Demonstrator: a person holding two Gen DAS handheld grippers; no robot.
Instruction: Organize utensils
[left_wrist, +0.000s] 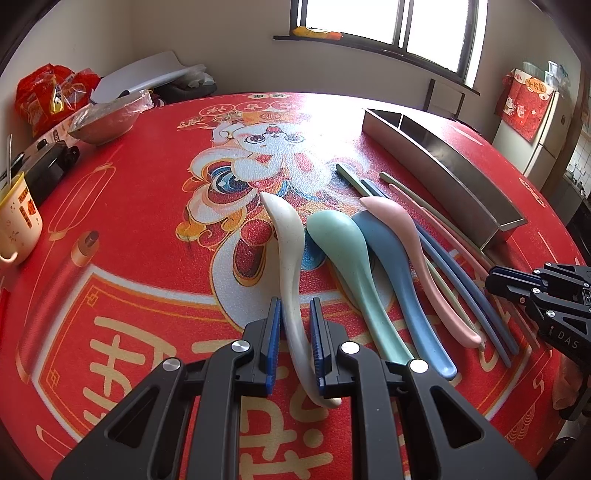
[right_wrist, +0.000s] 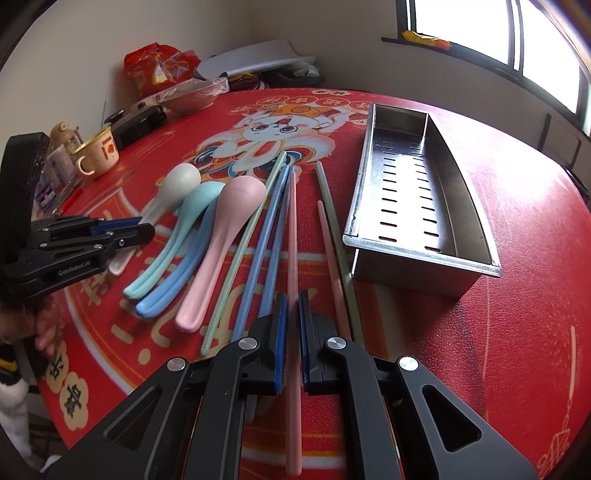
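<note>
Four spoons lie side by side on the red printed tablecloth: white (left_wrist: 284, 229), green (left_wrist: 332, 236), blue (left_wrist: 384, 251) and pink (left_wrist: 399, 225). My left gripper (left_wrist: 295, 306) is shut on the white spoon's handle, with the bowl pointing away from me. To the right lie several chopsticks. My right gripper (right_wrist: 293, 299) is shut on a pink chopstick (right_wrist: 293, 240), whose near end sticks out behind the pads. A second pink chopstick (right_wrist: 328, 251) and a green one (right_wrist: 332, 214) lie just to its right, and a blue pair (right_wrist: 266, 229) to its left. The slotted steel tray (right_wrist: 458, 206) stands empty further right.
At the table's far left are a cream mug (left_wrist: 18, 218), a black box (left_wrist: 48, 166), a covered bowl (left_wrist: 107, 122) and a red snack bag (left_wrist: 48, 92). A person's hand (right_wrist: 48, 332) holds the left gripper. A fridge (left_wrist: 546, 129) stands beyond the table's right edge.
</note>
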